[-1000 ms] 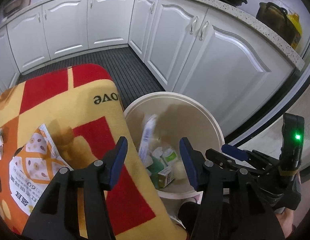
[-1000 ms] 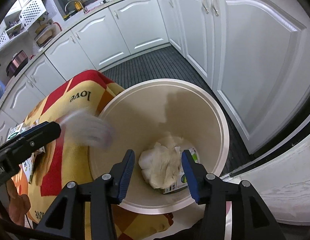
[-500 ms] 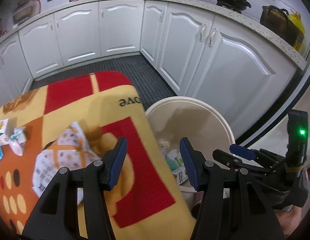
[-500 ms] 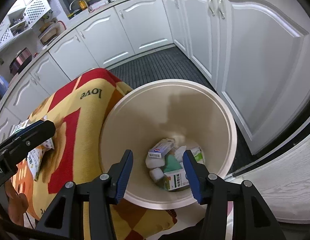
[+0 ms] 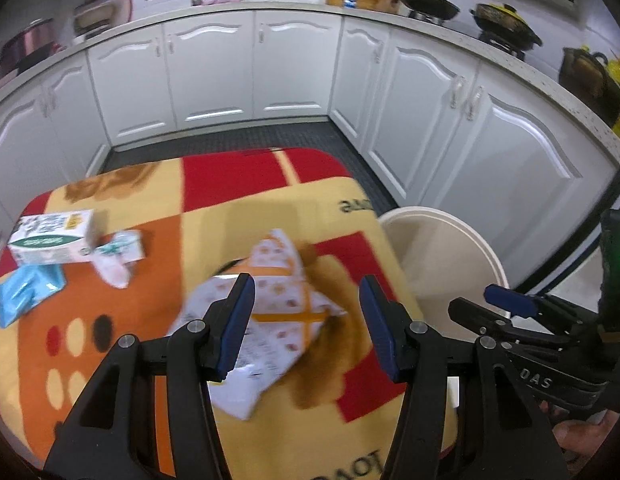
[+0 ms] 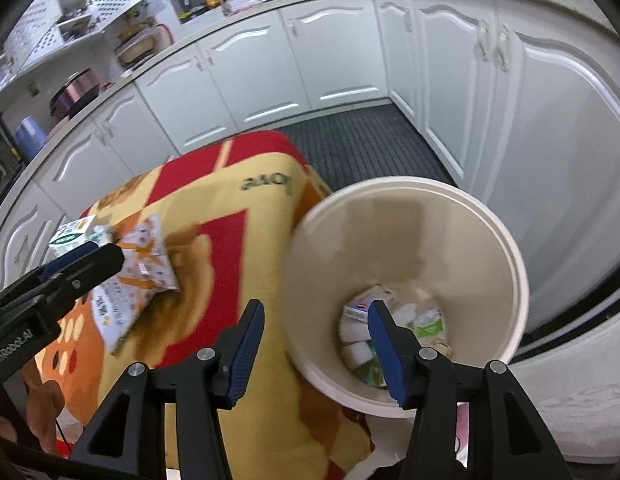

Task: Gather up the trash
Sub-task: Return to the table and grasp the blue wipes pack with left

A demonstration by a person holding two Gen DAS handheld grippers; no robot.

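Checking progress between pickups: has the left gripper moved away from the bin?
Yes. The left gripper has swung left from the trash bin, now over the snack bag.

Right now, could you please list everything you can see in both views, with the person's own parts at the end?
snack bag: one, white with orange pattern, middle of the blanket.
milk carton: one, white and green, blanket's far left.
crumpled wrapper: one, whitish, beside the carton.
blue packet: one, left edge.
blanket: one, red, orange and yellow, covering the table.
bin: one, cream, beside the table, holding boxes and tissues.
cabinets: white, along the walls.
pans: dark, on the counter.
left gripper: jaws open, empty.
right gripper: jaws just opening, empty.
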